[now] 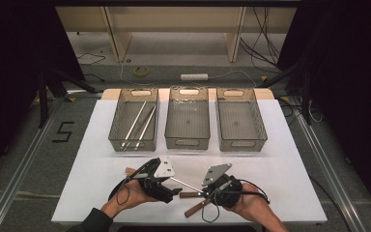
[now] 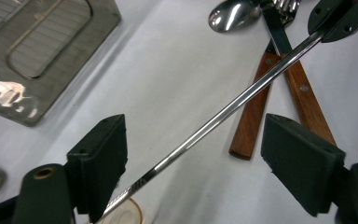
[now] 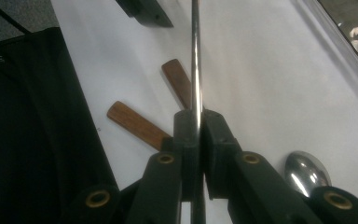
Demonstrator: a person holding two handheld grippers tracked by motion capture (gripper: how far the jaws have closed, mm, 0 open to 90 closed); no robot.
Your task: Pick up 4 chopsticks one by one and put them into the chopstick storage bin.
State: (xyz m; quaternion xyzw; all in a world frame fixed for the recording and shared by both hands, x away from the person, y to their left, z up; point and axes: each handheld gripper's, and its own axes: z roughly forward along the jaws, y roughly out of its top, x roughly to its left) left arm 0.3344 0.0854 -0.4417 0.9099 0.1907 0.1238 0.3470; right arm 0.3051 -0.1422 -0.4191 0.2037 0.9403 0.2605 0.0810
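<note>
The white table (image 1: 101, 159) carries three grey mesh bins in a row along its far side, and the work in hand looks like sorting cutlery into them. The left bin (image 1: 117, 126) already holds a few long metal rods (image 1: 140, 123) lying lengthwise, so that part seems done; the middle bin (image 1: 171, 126) and the right bin (image 1: 260, 126) look empty as far as the high view can tell. Nearer the person, both hands meet over the front of the table. The right gripper (image 3: 198, 135) has its fingers clamped tight on a thin metal rod (image 2: 223, 112), which runs level above the table from those fingers toward the other hand. The left gripper (image 2: 193, 154) stands with its fingers (image 2: 105, 158) spread wide on either side of the rod, pads not touching it, so a hand-over is judged to be starting but no grip has been taken yet. On the table under and beside the rod lie the pieces yet to be sorted: two wooden-handled utensils (image 2: 279, 84) crossed over each other, one with fork tines just visible at the top of the left gripper view, and a spoon (image 2: 233, 15) close to their metal ends. I would put the job at an early stage: a few rods binned, one rod in the air between the grippers, and the spoon and wooden-handled pieces untouched.
</note>
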